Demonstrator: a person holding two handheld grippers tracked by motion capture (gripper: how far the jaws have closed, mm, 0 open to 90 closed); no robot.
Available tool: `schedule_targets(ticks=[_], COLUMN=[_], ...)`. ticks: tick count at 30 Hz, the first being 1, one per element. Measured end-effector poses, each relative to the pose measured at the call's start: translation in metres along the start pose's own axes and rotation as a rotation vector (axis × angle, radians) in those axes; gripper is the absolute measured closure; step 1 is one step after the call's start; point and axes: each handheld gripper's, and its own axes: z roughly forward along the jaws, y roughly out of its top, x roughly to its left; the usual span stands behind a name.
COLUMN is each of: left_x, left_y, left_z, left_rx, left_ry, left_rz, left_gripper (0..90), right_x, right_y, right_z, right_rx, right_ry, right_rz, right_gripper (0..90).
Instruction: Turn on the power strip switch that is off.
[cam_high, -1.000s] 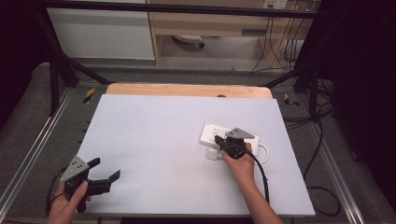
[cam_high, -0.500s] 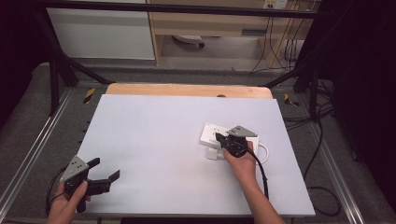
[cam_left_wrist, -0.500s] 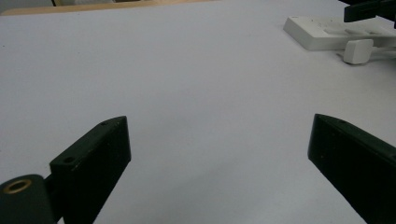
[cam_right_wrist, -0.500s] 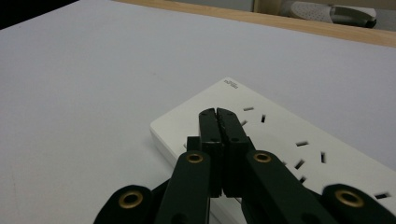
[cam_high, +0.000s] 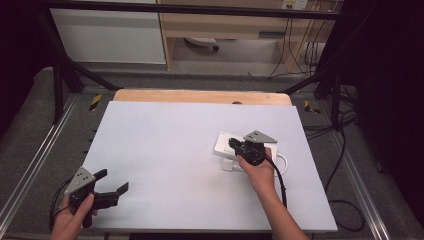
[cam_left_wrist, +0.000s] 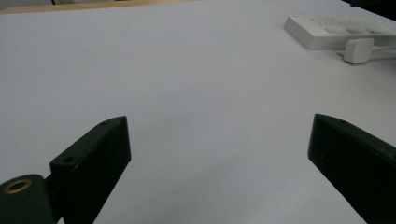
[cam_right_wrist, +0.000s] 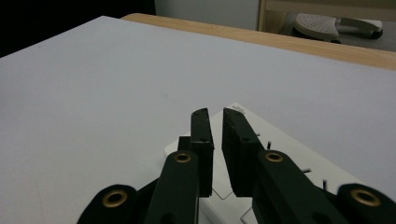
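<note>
Item: power strip (cam_high: 235, 144), white, flat on the table (cam_high: 165, 150), right of centre in the high view. A white plug (cam_high: 228, 165) lies just below its lower edge with a white cord (cam_high: 283, 161) looping off to the right; whether the plug touches the strip cannot be told.

Item: right claw (cam_high: 235, 146), held over the strip's near end. In the right gripper view its jaws stand nearly together with a narrow gap, having just been opening a little; nothing is between them, and the strip (cam_right_wrist: 280, 154) lies directly under and beyond the tips.

Item: left claw (cam_high: 114, 182), lower left of the high view, jaws wide apart, holding nothing, well apart from the strip. In the left gripper view the strip (cam_left_wrist: 336, 32) and plug (cam_left_wrist: 358, 50) sit at the upper right.

Risks, as judged:
- The strip is light and unheld; a push from the right claw could slide it across the smooth table, since the left claw is too far off to steady it.
- Jaws this narrow may not span the plug or the strip's edge; a grip attempted now could skid off.
- The cord loop lies near the right hand (cam_high: 261, 172) and could snag.
</note>
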Motion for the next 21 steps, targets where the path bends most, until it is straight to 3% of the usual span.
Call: schedule_targets(ticks=[13,21], left_x=[0.0,0.0], left_y=[0.0,0.0], left_z=[0.0,0.0], left_rx=[0.0,-0.001], left_ry=[0.0,0.0], left_rz=[-0.002,0.0], left_gripper=[5.9,5.9], right_x=[0.001,0.001], right_y=[0.012,0.02], right_z=[-0.005,-0.009], right_rx=[-0.017,-0.012], right_ry=[0.01,0.012], right_rz=[0.013,0.038], right_gripper=[66.3,45.9])
